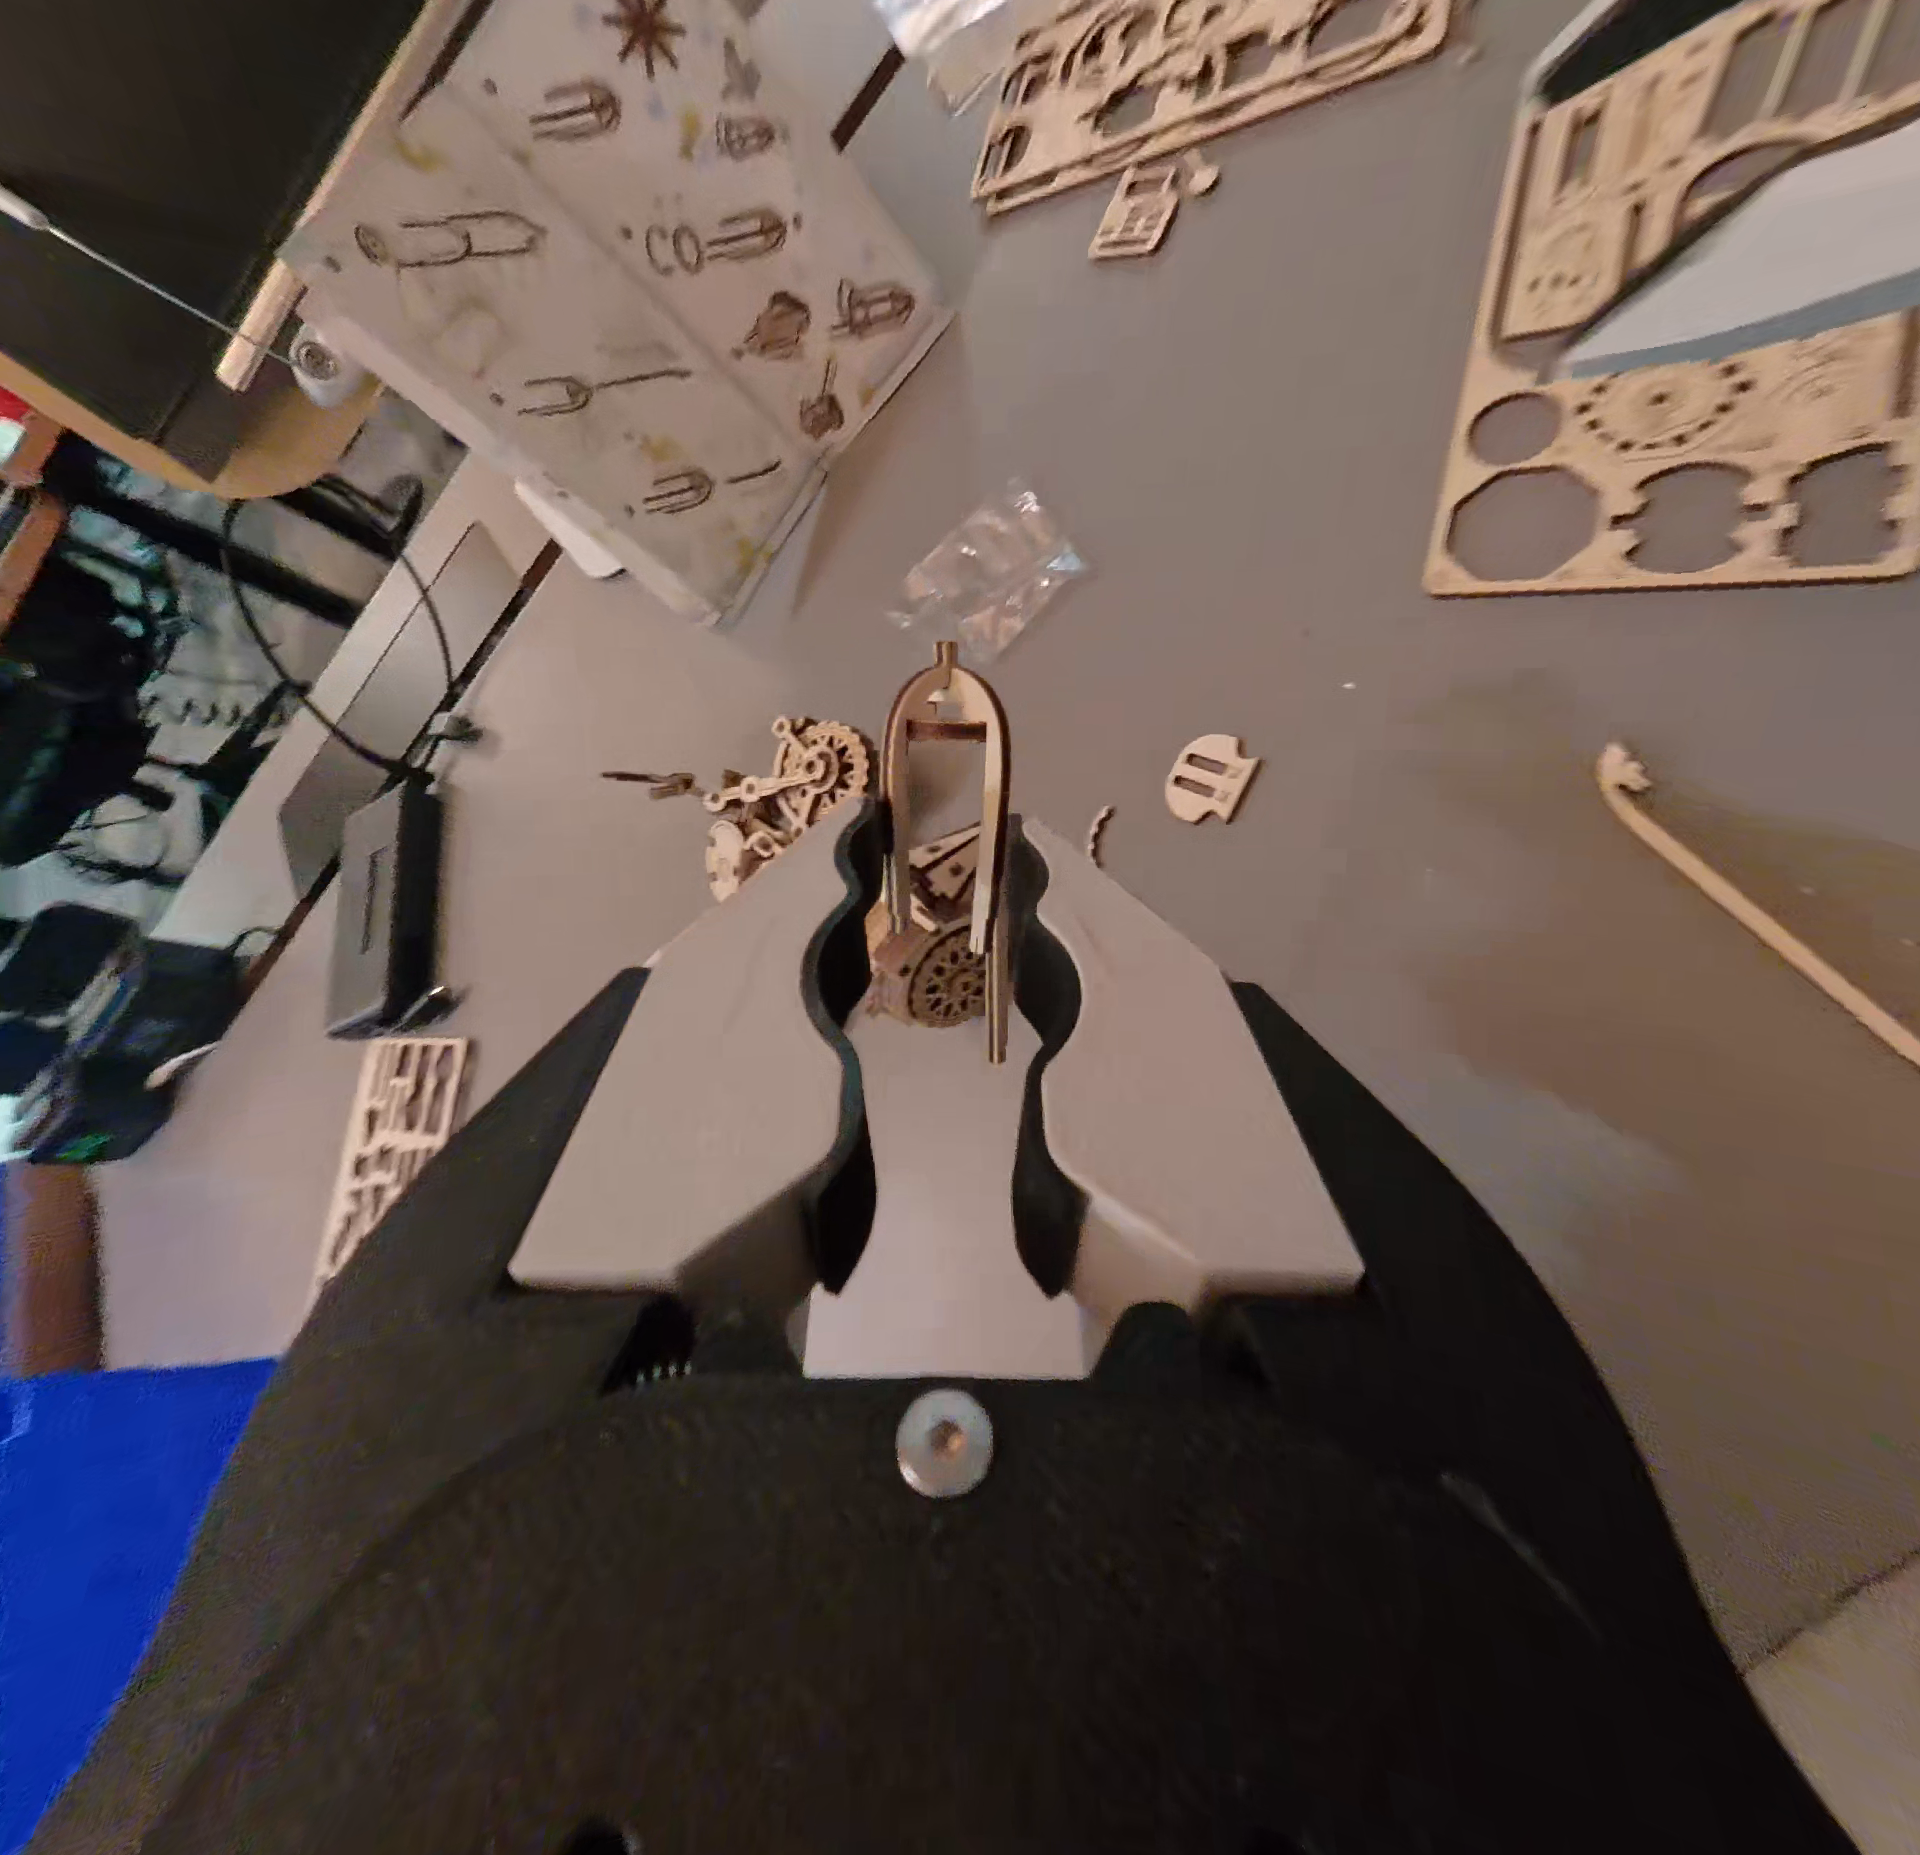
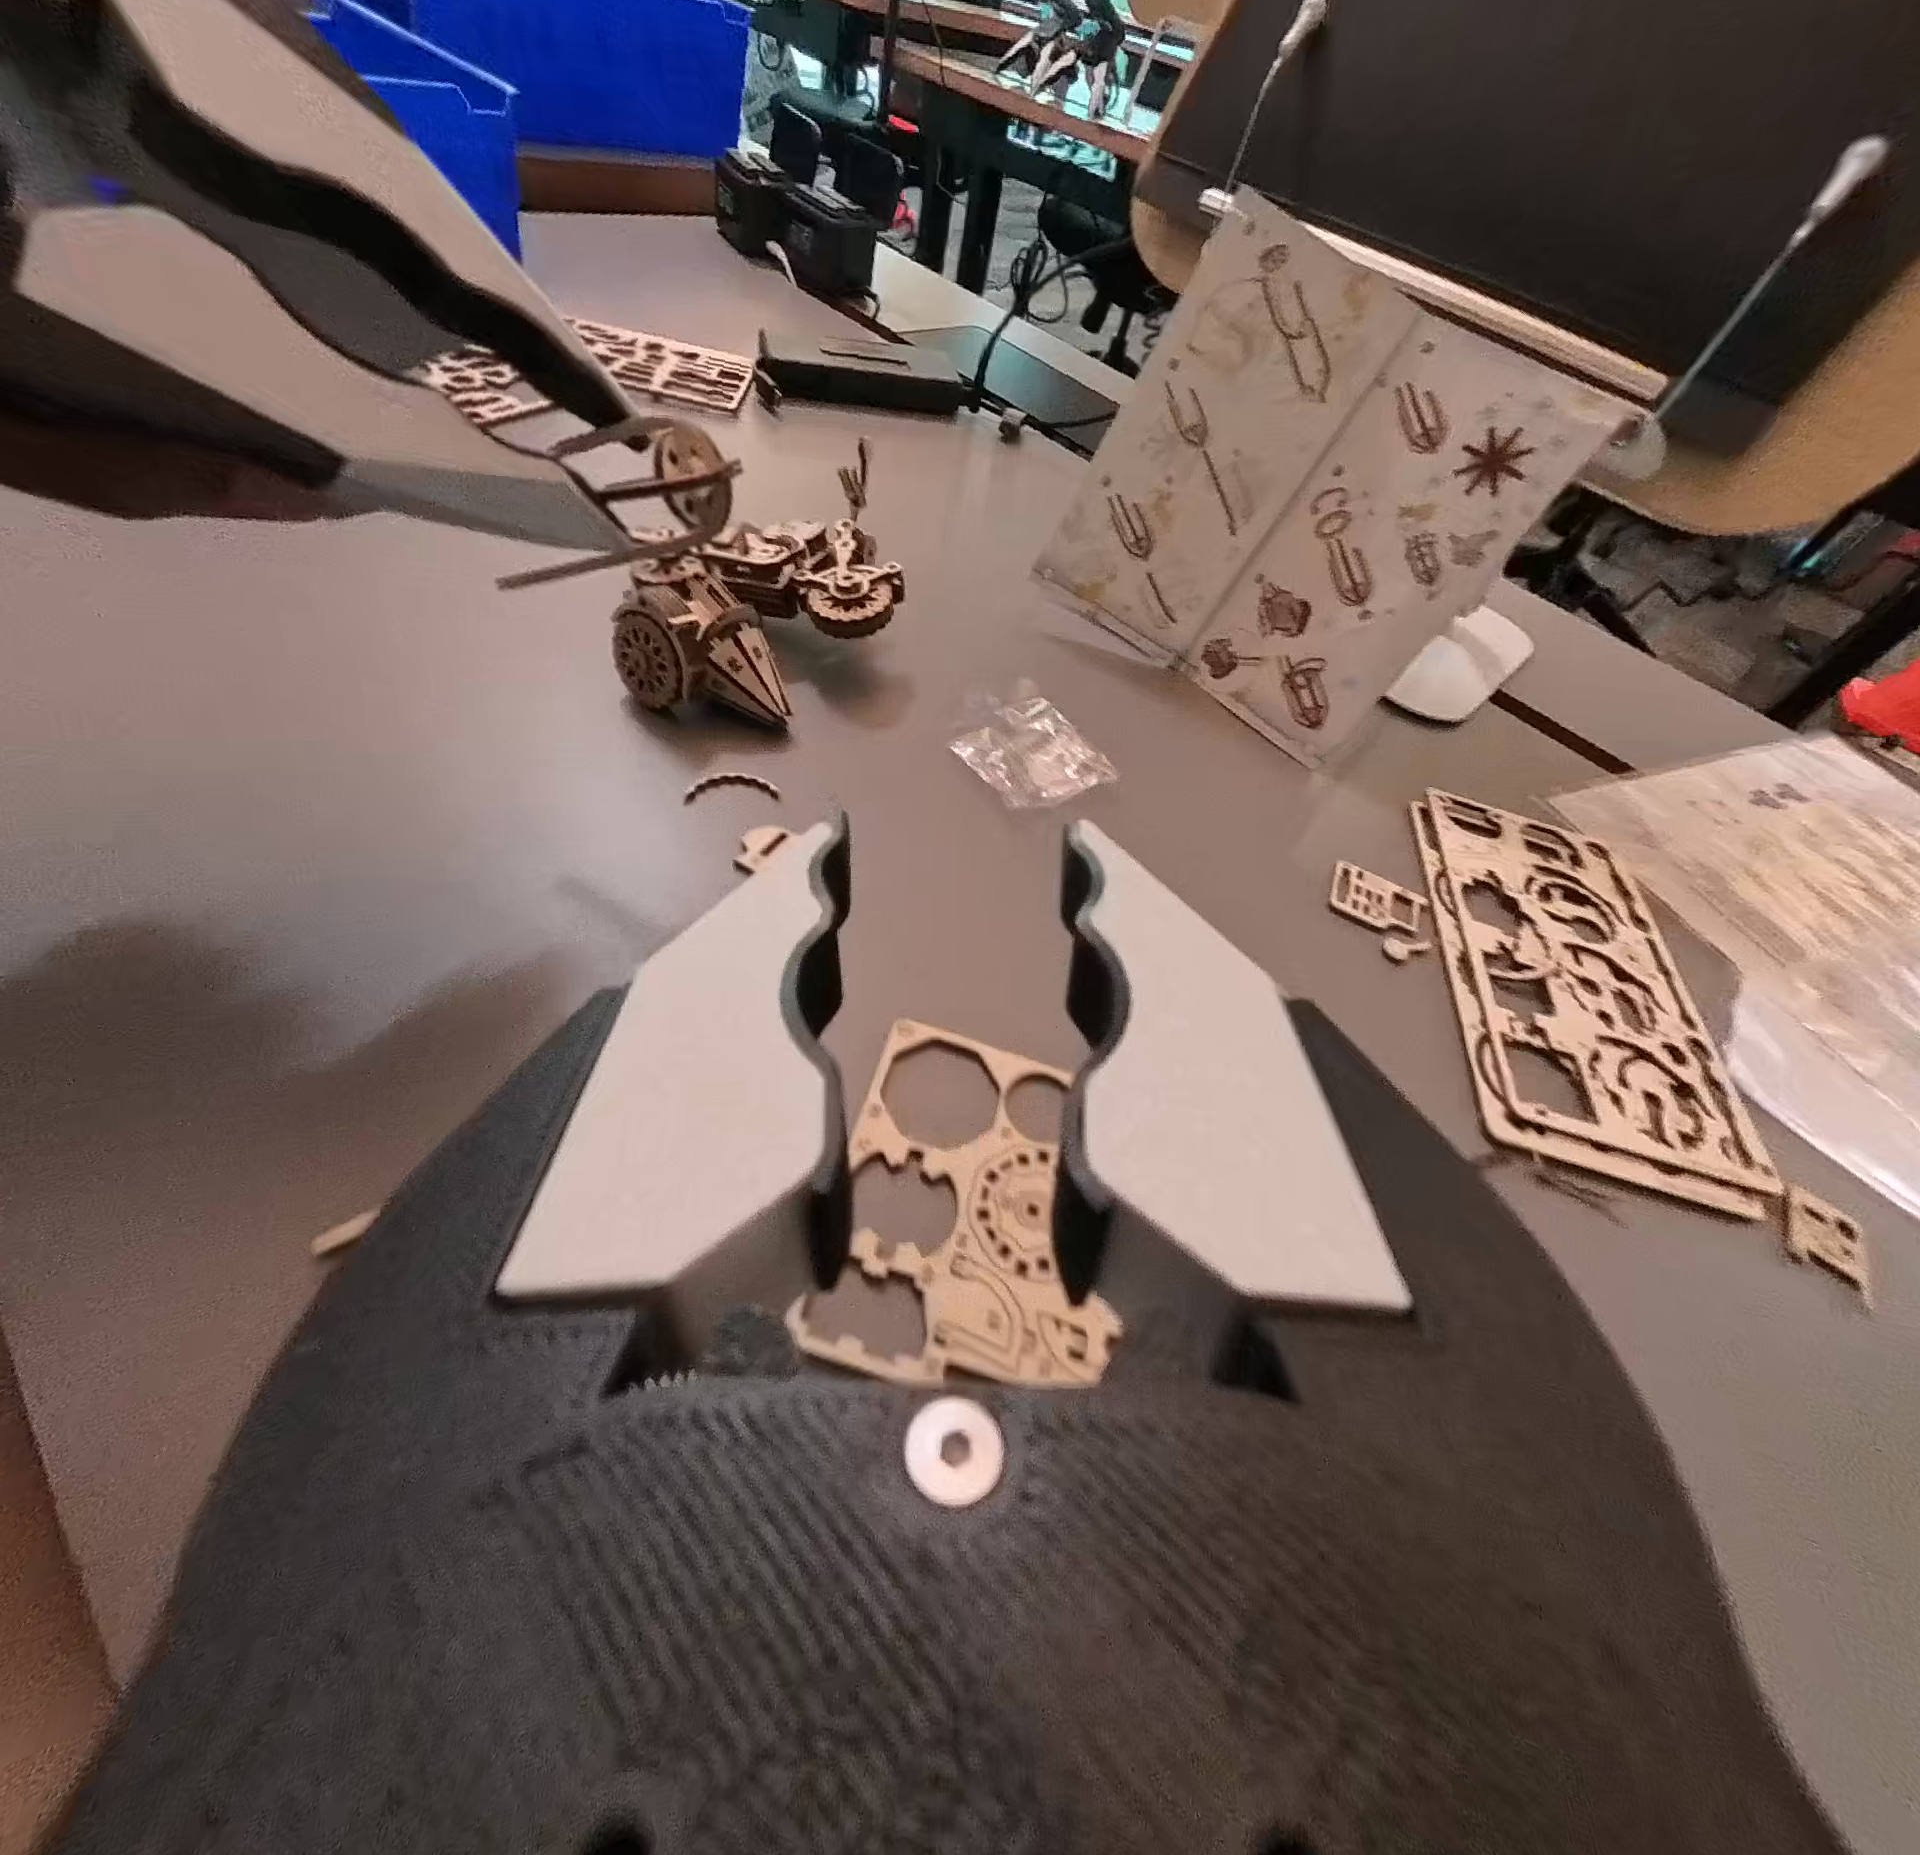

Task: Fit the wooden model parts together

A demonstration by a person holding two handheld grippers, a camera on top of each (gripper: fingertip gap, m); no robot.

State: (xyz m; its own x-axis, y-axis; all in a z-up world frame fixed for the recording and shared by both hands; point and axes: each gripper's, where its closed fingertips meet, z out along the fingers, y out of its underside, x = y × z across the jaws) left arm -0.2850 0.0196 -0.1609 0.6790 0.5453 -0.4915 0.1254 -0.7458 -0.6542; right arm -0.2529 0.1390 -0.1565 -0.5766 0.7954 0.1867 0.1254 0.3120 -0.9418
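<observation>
My left gripper (image 1: 943,849) is shut on a U-shaped wooden fork part (image 1: 945,756) and holds it above the part-built wooden model (image 1: 940,964) on the grey table. In the right wrist view the left gripper (image 2: 613,486) comes in from the upper left with the fork part (image 2: 634,517) over the model (image 2: 717,610), a motorcycle-like build with a spoked wheel and a pointed cone. My right gripper (image 2: 956,870) is open and empty, hovering over a punched wooden sheet (image 2: 966,1213). Small loose wooden pieces (image 2: 732,789) lie just ahead of it.
An instruction sheet (image 2: 1320,517) stands propped at the back right. A clear plastic bag (image 2: 1029,745), punched wooden sheets (image 2: 1579,1005) (image 1: 1683,455) and loose parts (image 1: 1210,777) lie around. A black power adapter (image 2: 852,377) with cable and blue bins (image 2: 582,60) are at the back left.
</observation>
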